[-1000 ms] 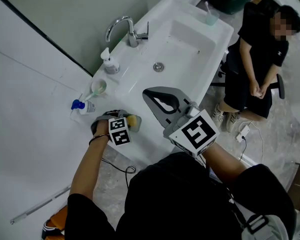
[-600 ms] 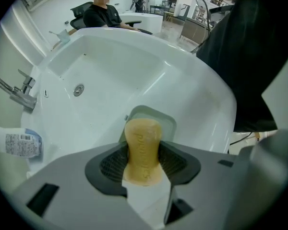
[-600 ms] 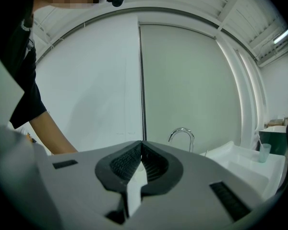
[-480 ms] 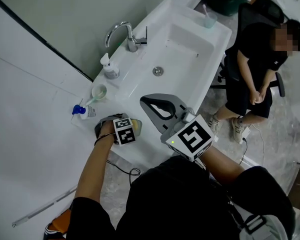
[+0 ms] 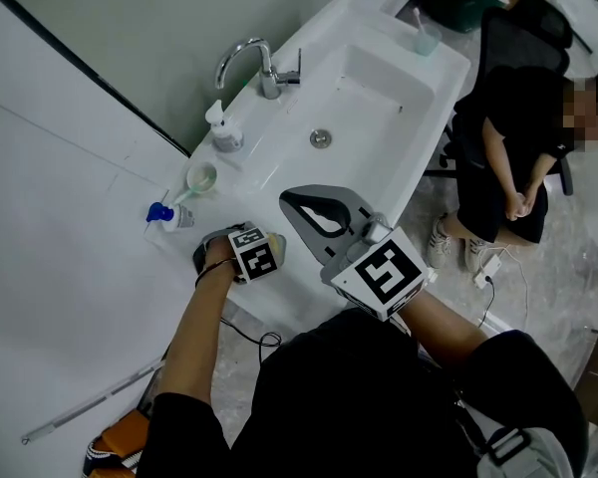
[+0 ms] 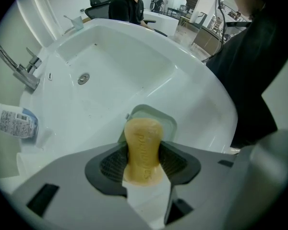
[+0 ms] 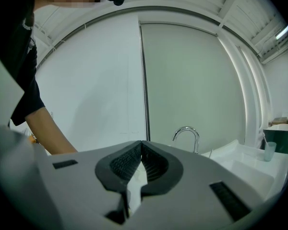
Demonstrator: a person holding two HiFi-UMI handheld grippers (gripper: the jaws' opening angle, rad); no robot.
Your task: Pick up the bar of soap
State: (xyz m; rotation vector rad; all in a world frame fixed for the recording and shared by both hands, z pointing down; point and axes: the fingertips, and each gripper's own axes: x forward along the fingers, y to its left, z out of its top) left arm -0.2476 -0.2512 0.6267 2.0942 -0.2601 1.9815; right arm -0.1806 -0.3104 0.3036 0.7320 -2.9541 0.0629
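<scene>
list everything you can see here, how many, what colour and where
bar of soap: 1, yellow-orange, between the left claw's jaws, over the soap dish
soap dish: 1, pale green, on the sink's near rim
sink: 1, white, against the wall
faucet: 1, chrome, behind the basin
pump bottle: 1, clear with a white pump, beside the faucet
small cup: 1, pale green, on the ledge near the pump bottle
bottle: 1, blue cap, lying on its side near the small cup
tumbler: 1, pale green, far end of the sink
seated person: 1, black clothes, beyond the sink
left claw: grey, shut on the soap
right claw: grey, shut, empty
</scene>
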